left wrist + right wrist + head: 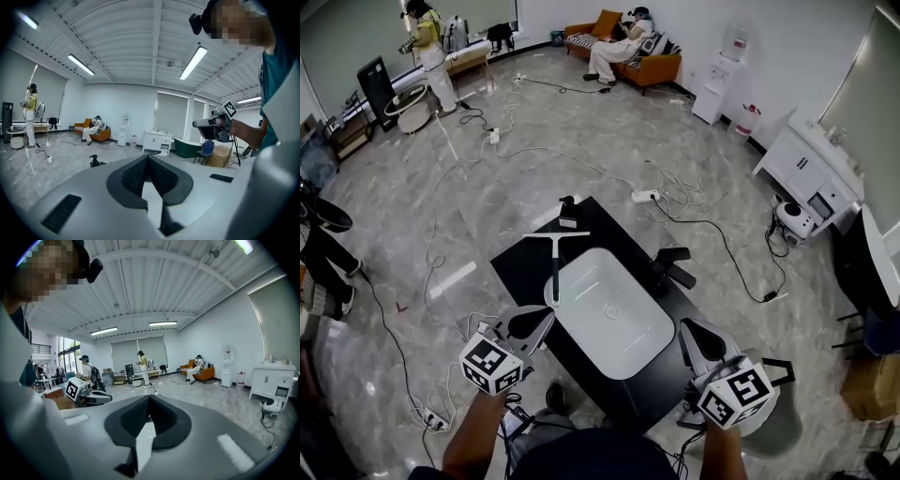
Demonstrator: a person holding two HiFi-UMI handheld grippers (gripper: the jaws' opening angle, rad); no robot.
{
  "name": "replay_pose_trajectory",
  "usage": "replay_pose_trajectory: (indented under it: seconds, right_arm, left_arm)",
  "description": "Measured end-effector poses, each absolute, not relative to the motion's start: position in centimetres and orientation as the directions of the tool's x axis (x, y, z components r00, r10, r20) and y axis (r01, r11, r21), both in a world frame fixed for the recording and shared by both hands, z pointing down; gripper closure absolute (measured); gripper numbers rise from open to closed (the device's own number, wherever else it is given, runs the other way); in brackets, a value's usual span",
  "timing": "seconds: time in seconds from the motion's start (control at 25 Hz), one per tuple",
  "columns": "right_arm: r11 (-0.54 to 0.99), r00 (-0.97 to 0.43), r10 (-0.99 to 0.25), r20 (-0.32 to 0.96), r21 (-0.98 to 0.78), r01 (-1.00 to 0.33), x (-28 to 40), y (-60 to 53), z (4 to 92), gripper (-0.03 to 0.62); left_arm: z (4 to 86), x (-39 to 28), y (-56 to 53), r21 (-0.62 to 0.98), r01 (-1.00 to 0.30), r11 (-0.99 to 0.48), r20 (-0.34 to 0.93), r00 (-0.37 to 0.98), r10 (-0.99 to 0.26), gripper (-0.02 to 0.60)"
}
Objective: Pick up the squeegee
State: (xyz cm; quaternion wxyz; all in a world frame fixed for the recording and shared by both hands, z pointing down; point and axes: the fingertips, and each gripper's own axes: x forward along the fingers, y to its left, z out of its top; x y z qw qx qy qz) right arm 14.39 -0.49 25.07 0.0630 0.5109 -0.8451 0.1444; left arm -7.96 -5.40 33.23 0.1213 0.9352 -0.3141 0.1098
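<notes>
Marble floor [581, 141], black table [523, 267] with white basin [614, 314], squeegee [555, 258]; left tongs [532, 323], right tongs [701, 337] closed, empty.

Behind both claws my forearms [473, 436] run off the bottom edge. The right claw [703, 339] covers a corner of the black table [520, 267]. Beyond the left claw [536, 323], a small black thing [568, 212], too tiny for me to name.
</notes>
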Motion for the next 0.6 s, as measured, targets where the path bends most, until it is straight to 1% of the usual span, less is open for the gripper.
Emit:
replay_pose_trajectory:
  seconds: [0.2,0.6]
  right_arm:
    - [0.448,-0.496,-0.822,0.28,-0.22,-0.867,14.6,-2.2,27.2,0.583]
    - [0.46,-0.529,-0.788,0.315,-0.27,-0.846,14.1,-4.9,31.1,0.583]
  left_arm:
    - [35.1,-7.5,-7.3,0.166,-0.629,-0.759,0.326,0.762,-0.56,0.575]
    - [38.6,-7.5,-10.4,0.177,-0.653,-0.736,0.374,0.737,-0.564,0.575]
